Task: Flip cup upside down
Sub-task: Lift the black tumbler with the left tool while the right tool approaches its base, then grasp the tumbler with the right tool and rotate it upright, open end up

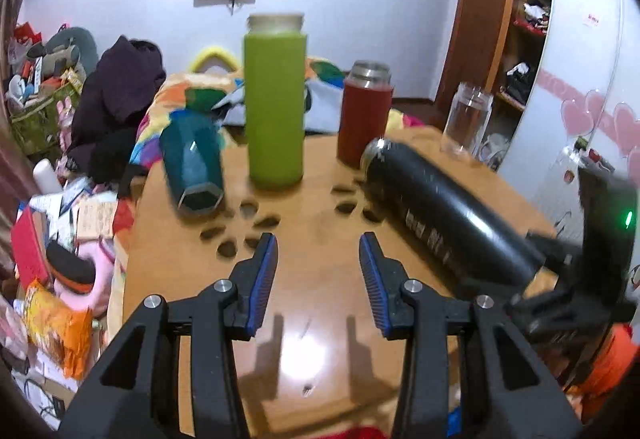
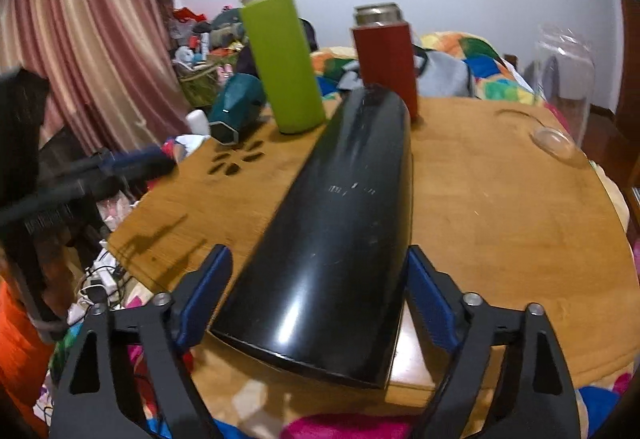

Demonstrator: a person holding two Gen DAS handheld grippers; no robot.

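A long black cup (image 2: 340, 223) is tilted nearly flat above the wooden table (image 2: 500, 207), its base end between my right gripper's (image 2: 320, 271) blue pads, which are shut on it. In the left wrist view the black cup (image 1: 452, 215) lies slanted at the right, its steel mouth pointing toward the red cup, with the right gripper's body (image 1: 580, 271) behind it. My left gripper (image 1: 318, 255) is open and empty above the table's near middle (image 1: 316, 279).
A tall green cup (image 1: 274, 103), a red cup (image 1: 366, 115), a teal hexagonal cup (image 1: 192, 167) lying tilted and a clear glass jar (image 1: 466, 119) stand at the table's far side. Cut-out holes (image 1: 248, 227) mark the tabletop. A cluttered floor lies left, a bed behind.
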